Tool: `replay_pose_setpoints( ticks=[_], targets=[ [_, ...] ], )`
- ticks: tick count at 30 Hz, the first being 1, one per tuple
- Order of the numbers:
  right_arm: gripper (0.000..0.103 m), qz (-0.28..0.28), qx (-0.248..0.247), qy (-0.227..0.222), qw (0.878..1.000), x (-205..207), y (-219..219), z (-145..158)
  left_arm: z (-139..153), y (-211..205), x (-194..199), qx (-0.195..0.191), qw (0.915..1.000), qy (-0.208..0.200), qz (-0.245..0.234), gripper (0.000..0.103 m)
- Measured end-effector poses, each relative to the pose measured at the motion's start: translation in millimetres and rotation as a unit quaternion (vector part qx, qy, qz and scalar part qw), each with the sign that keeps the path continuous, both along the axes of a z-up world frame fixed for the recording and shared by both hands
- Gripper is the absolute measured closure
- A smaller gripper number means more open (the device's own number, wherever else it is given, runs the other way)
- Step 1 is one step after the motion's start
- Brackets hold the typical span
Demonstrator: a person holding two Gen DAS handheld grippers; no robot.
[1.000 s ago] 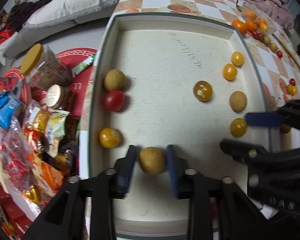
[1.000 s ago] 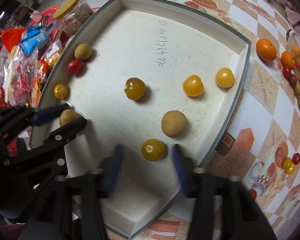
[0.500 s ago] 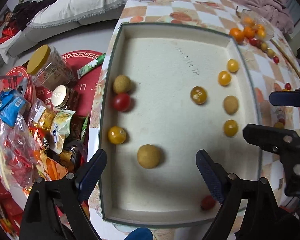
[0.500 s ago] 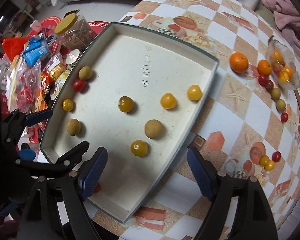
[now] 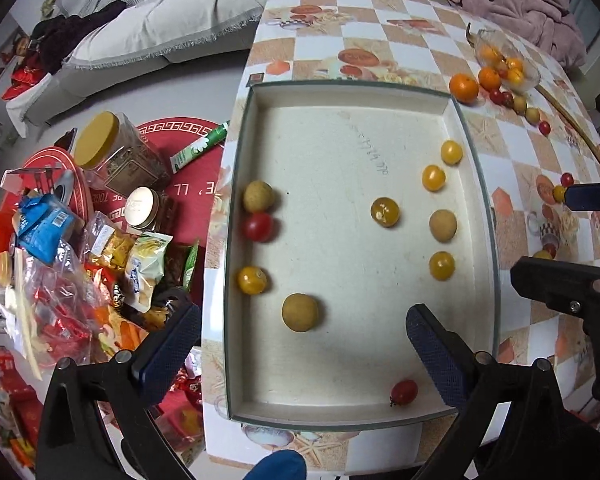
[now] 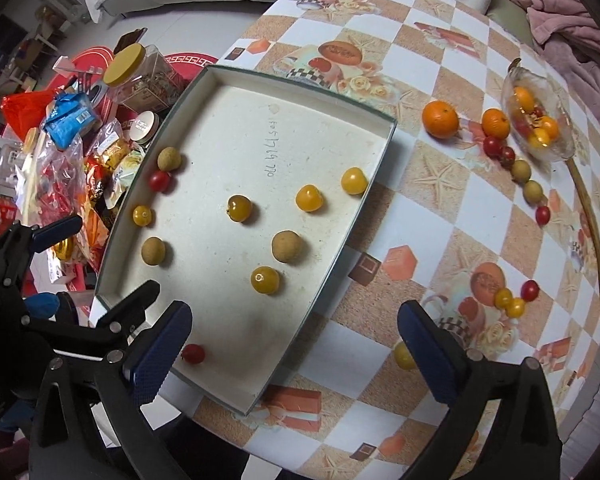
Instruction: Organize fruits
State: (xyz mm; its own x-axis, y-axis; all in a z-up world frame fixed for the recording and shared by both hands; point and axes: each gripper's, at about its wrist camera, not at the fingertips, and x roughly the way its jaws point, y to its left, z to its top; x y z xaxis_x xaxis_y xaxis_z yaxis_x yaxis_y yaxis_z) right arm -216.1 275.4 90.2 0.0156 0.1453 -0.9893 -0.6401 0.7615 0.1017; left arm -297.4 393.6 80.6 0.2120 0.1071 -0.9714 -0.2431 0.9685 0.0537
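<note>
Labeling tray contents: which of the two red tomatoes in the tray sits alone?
The red tomato near the tray's front wall, with nothing touching it. The other red tomato lies against a tan longan by the left wall.

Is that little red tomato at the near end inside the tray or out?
Inside. The red tomato lies on the tray floor, within its near wall.

Bare tray point(image 5: 340, 376) floor mid-left and near edge; fruit rows along both sides; red tomato point(image 5: 404, 392) near corner.
</note>
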Motion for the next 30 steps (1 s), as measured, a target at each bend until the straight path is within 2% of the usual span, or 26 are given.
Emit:
replay_pose_setpoints(
  ticks=[3, 10, 21, 30],
  targets=[
    [0.000, 0.002, -0.001, -0.004, 1.000, 1, -2, 8, 6, 0, 2, -0.011, 0.9999, 0.004, -0.001, 0.000],
    [0.000, 0.007, -0.003, -0.013, 1.000, 3, -9, 24, 16, -8, 5, -0.007, 0.9999, 0.004, -0.015, 0.000],
    [0.000, 0.021, -0.007, -0.015, 1.000, -1, -11, 30, 24, -15, 7, -0.001, 0.9997, 0.008, -0.022, 0.000],
    [0.000, 0.039, -0.011, -0.019, 0.999, -4, -7, 33, 26, -22, -11, 0.012, 0.9989, 0.023, -0.038, 0.000]
  ],
)
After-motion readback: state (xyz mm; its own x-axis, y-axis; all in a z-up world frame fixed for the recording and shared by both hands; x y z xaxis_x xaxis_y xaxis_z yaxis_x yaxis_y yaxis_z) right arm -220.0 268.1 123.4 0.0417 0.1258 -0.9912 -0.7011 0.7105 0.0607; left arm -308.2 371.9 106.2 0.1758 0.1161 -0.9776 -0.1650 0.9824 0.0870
